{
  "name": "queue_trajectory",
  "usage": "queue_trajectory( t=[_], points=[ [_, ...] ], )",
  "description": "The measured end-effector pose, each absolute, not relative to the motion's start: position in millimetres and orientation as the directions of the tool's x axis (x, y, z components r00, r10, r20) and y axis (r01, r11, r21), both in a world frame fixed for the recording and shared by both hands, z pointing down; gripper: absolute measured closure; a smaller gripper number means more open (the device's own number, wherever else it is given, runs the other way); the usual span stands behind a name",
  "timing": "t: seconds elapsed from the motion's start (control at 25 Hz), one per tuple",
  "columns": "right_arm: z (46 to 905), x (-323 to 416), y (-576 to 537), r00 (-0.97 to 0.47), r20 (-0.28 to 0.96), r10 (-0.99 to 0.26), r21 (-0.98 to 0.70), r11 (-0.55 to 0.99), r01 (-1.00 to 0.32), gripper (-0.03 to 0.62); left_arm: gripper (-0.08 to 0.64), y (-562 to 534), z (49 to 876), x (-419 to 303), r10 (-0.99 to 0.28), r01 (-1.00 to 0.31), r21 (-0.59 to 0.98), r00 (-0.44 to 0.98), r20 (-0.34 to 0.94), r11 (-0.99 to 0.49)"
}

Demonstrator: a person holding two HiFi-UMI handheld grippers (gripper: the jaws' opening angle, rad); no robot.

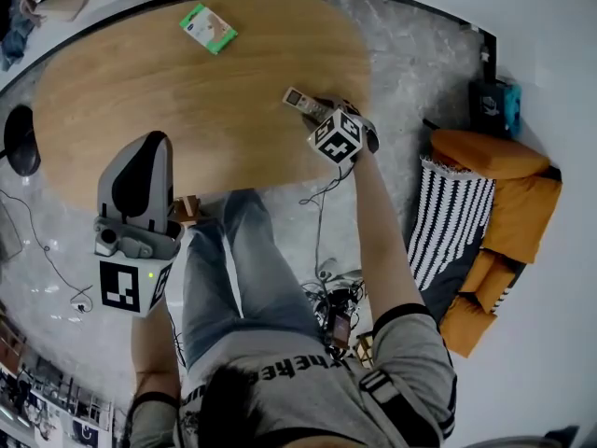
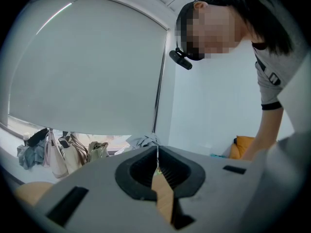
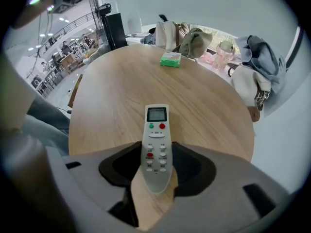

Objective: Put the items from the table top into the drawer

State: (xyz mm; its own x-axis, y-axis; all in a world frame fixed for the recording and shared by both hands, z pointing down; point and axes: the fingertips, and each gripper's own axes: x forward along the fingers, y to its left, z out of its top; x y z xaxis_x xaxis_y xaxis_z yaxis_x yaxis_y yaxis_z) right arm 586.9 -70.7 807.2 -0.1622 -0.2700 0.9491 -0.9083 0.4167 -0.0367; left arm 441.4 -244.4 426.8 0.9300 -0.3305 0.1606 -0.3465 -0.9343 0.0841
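The person's grey shirt [image 1: 308, 390] fills the bottom of the head view, bent forward so that the right arm can reach across the counter [image 1: 187, 110]. That oval wooden top is the biggest thing here and is mostly bare, with only 2 items on it. No drawer shows in any view, so I cannot tell where the items are to go.

The left claw [image 1: 149, 146] hangs off the near edge of the counter, beside the person's leg. It is tilted up towards a window blind and the person, not down at the work. Its 2 jaws meet at the tips with nothing between them, and only a thin strip of wood shows through the gap behind. It looks parked there to stay out of the way, perhaps kept free for the drawer.

The right claw [image 3: 156, 147] is stretched out low over the right part of the counter. Its jaws are narrowed onto the near end of the remote [image 3: 156, 130], with a pad against each long side. The remote's screen end points away along the wood, and gripping across the narrow width suits the jaw span. I judge this to be the start of the pick-up, with the remote not clearly off the wood yet.

A green packet [image 1: 208, 28] lies flat near the far edge, well apart from both claws, and will need a longer reach.
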Motion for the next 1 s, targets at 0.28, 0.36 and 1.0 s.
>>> queue_trajectory(
  t=[0.28,0.36,1.0],
  points=[
    [782.3,571.4,-77.3,-0.183,0.905,-0.384,-0.082,0.267,-0.96,0.396,0.548,-242.4,417.2,423.1,-0.349,-0.363,0.073,0.925,0.149,-0.929],
    [767.6,565.2,-80.7,-0.19,0.875,-0.446,-0.109,0.201,-0.973,0.396,0.548,-240.7,412.6,417.3,-0.358,-0.37,0.073,0.924,0.138,-0.926],
    [639.5,471.5,-107.3,-0.147,0.614,-0.775,-0.216,0.014,-0.976,0.396,0.548,-222.6,373.3,323.0,-0.435,-0.439,0.051,0.898,0.07,-0.897]
  ],
)
